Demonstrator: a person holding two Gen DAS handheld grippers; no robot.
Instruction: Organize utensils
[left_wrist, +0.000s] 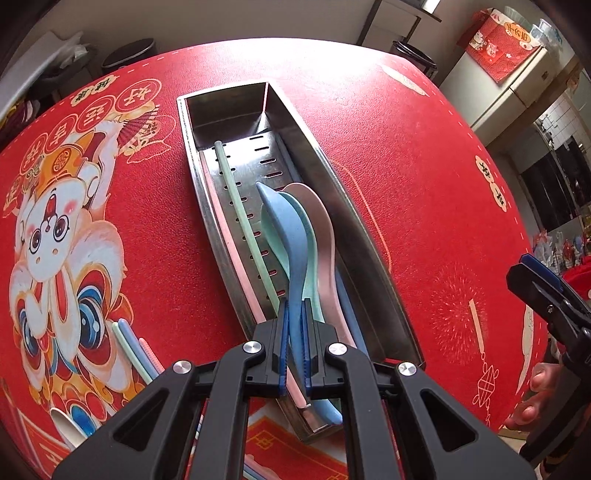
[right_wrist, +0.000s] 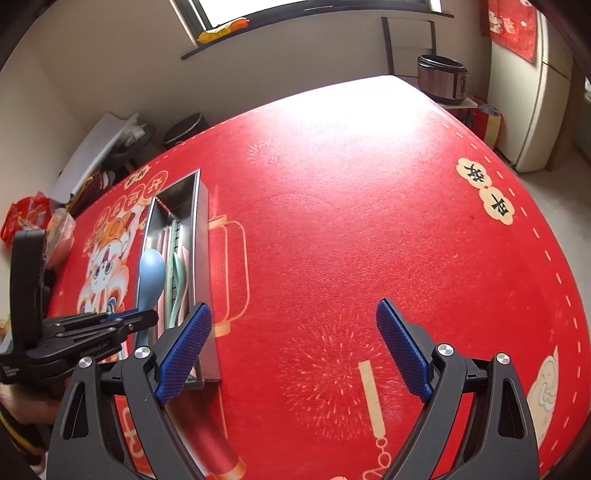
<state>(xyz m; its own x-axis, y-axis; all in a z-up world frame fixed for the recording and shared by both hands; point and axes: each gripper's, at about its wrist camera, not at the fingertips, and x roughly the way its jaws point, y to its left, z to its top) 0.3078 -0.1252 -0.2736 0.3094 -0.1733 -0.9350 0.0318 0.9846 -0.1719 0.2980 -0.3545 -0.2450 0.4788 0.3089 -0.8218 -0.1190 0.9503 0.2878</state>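
Red festive tablecloth (left_wrist: 424, 177) under a long steel utensil tray (left_wrist: 343, 206): my left gripper (left_wrist: 293, 354) clamps a blue plastic spoon (left_wrist: 295, 251) above it, aligned to nest on the spoons inside; my right gripper (right_wrist: 293, 347) waits wide beside the tray.

Daylight enters from the window (right_wrist: 314, 11) — glare washes out the far tablecloth (right_wrist: 369, 99) in both views. Strong fisheye curvature, dark vignetted corners; focus otherwise sharp.
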